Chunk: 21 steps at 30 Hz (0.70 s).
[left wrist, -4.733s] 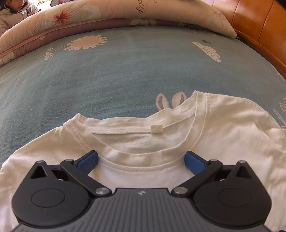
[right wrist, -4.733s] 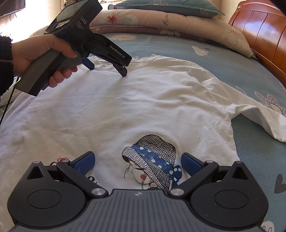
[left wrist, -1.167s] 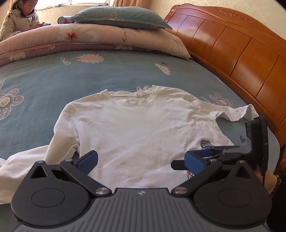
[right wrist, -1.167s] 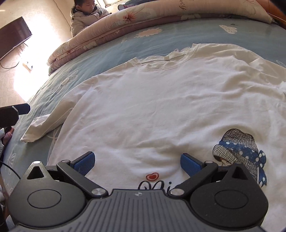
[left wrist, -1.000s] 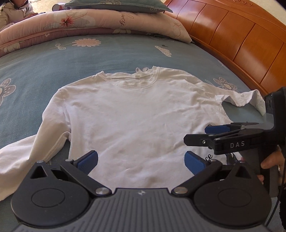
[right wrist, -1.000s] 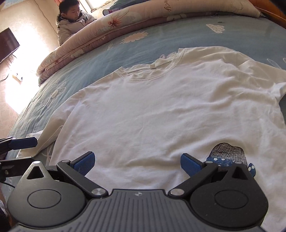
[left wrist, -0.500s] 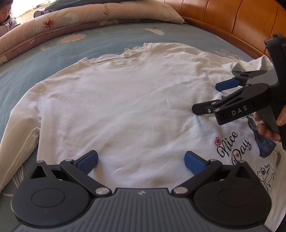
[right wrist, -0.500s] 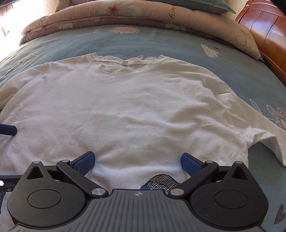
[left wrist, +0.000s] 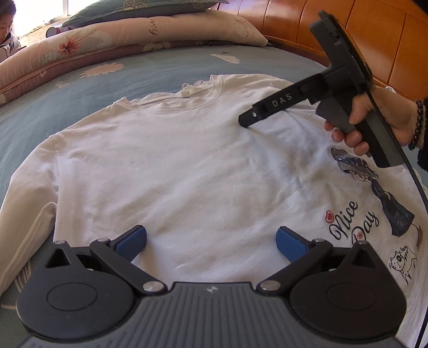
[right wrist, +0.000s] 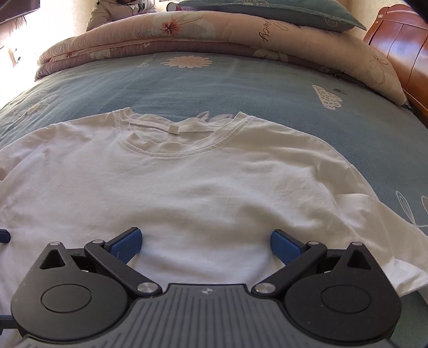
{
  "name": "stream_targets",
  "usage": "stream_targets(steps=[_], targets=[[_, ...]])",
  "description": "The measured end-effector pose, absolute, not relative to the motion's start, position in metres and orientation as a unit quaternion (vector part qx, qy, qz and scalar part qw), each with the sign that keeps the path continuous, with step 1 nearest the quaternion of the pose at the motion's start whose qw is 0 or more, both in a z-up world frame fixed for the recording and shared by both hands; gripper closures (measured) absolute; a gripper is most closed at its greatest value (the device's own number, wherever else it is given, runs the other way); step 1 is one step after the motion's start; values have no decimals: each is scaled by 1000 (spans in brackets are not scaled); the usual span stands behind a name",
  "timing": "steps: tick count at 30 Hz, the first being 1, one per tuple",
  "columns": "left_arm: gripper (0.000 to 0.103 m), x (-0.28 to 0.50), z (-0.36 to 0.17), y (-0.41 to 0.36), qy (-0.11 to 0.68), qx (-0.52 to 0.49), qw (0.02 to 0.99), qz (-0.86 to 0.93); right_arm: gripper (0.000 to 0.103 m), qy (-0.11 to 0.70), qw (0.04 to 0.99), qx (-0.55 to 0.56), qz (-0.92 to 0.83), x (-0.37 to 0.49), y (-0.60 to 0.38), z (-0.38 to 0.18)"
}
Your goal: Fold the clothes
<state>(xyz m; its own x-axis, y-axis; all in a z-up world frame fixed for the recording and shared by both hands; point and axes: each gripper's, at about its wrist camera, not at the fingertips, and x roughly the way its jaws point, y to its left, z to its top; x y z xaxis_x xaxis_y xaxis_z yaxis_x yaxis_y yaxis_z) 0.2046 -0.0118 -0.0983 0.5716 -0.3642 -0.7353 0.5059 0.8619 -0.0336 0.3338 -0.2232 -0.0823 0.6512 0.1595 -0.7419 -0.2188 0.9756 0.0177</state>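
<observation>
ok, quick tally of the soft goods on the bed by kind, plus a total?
White T-shirt: 1
Folded floral quilt: 1
Teal pillow: 1
Blue floral bedsheet: 1
Total: 4

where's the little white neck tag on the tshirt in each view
Left wrist: neck tag sits upper centre, inside the collar, left of the right hand-held gripper.
Right wrist: neck tag sits left of centre, above mid-height, on the back neckband.
Shared landmark: the pink floral quilt beyond the shirt.
</observation>
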Motion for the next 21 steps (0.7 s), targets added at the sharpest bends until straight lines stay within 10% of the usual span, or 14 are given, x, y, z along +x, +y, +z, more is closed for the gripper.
stream_targets(steps=[21], targets=[[1, 205, -102, -9, 374, 89, 887, -256, 0, 426, 897, 70, 96, 423, -256, -75]])
